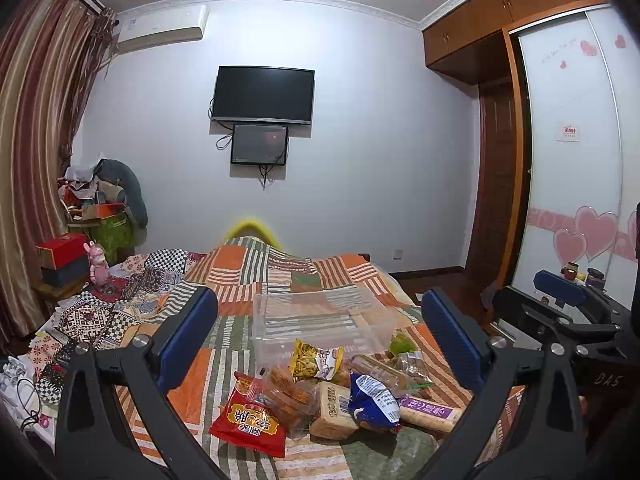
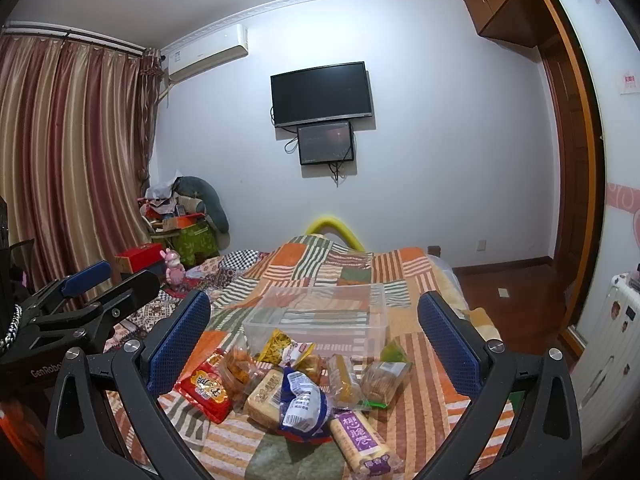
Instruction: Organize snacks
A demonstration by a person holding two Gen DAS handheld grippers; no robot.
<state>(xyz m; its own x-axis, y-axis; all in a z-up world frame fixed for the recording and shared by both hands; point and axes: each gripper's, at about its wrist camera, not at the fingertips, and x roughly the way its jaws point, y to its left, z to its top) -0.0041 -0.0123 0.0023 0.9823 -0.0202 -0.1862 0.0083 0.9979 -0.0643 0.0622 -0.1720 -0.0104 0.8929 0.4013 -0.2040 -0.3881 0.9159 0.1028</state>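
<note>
A heap of snack packets lies on the patchwork bedspread [image 1: 240, 264]: a red bag [image 1: 250, 420], a blue-and-white bag [image 1: 374, 400], a yellow bag [image 1: 316, 360], a purple-labelled cracker roll [image 1: 430, 412] and several clear packs. Just behind the heap stands a clear plastic bin [image 1: 320, 320] with nothing in it. My left gripper [image 1: 320, 340] hovers open above the heap, nothing between its blue pads. In the right wrist view my right gripper [image 2: 316, 344] is also open over the same heap, with red bag [image 2: 206, 392], blue-and-white bag [image 2: 304, 404], cracker roll [image 2: 360, 436] and bin [image 2: 320, 316].
The bed fills the middle; its right side drops to a wooden floor [image 2: 504, 280]. A wardrobe with heart decals [image 1: 576, 200] stands right. Curtains [image 2: 72, 160], a cluttered corner pile [image 1: 104, 208], boxes and a pink toy [image 1: 98, 264] are left. A TV [image 1: 262, 94] hangs ahead.
</note>
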